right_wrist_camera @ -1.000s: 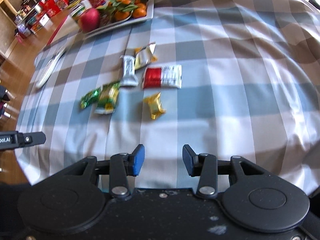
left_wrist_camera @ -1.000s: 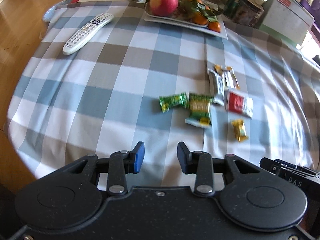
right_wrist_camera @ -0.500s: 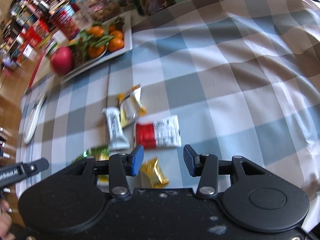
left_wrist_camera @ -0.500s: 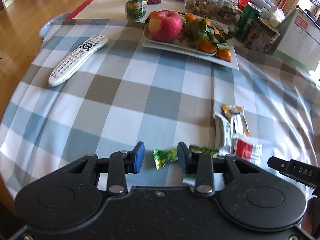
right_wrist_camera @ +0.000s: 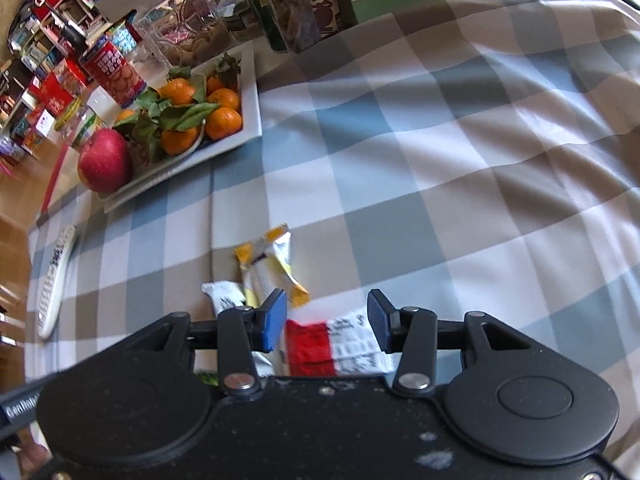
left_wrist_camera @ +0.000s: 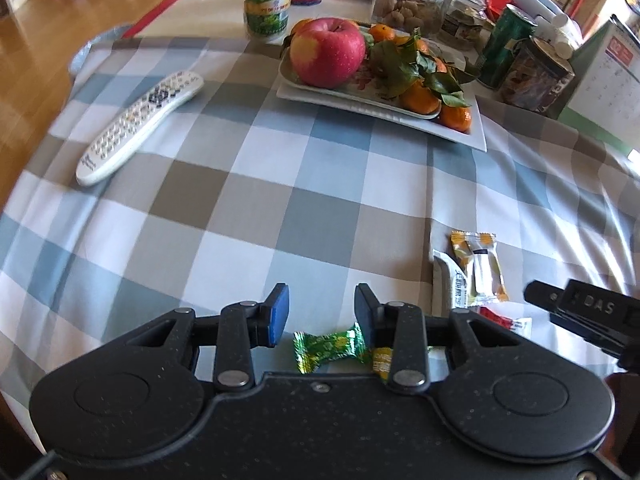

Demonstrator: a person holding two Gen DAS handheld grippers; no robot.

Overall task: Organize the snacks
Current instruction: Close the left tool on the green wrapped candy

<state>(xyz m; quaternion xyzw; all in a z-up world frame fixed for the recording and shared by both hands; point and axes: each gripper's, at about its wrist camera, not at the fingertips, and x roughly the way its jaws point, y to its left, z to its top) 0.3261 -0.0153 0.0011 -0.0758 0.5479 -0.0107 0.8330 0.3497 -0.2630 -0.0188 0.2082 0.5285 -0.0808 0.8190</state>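
The green candy (left_wrist_camera: 329, 347) lies flat on the checked cloth (left_wrist_camera: 256, 216) of the counter, seen between the fingers of the left gripper (left_wrist_camera: 319, 312) and set back toward the gripper body; its right twist end sits just beside the right finger, and whether it touches cannot be told. The fingers (left_wrist_camera: 278, 312) are spread apart and hold nothing. A yellow-green packet (left_wrist_camera: 382, 359) is touching or nearly touching the candy's right end, mostly hidden behind the finger linkage.

The red and white sachet (right_wrist_camera: 334, 346) is seen between the fingers of the right gripper (right_wrist_camera: 328, 318), which are likewise spread wide with nothing clamped. The sachet's white end reaches under the right finger; its red end lies near the left finger (right_wrist_camera: 274, 324). Just beyond the left finger, a yellow and silver wrapper (right_wrist_camera: 272, 264) overlaps a white bar packet (right_wrist_camera: 226, 300).

Ahead of the snacks, a broad stretch of bare cloth is left open in both views. It is bounded at the far side by the white fruit plate (left_wrist_camera: 380, 110), which carries an apple (left_wrist_camera: 327, 57) and leafy tangerines (left_wrist_camera: 424, 96), and on the left by a white remote control (left_wrist_camera: 136, 124). Behind the plate, jars and cans (left_wrist_camera: 532, 76) are crowded together. The counter edge drops away on the left to a wooden floor (left_wrist_camera: 28, 48), and the cloth is rumpled into folds on the right (right_wrist_camera: 520, 140).
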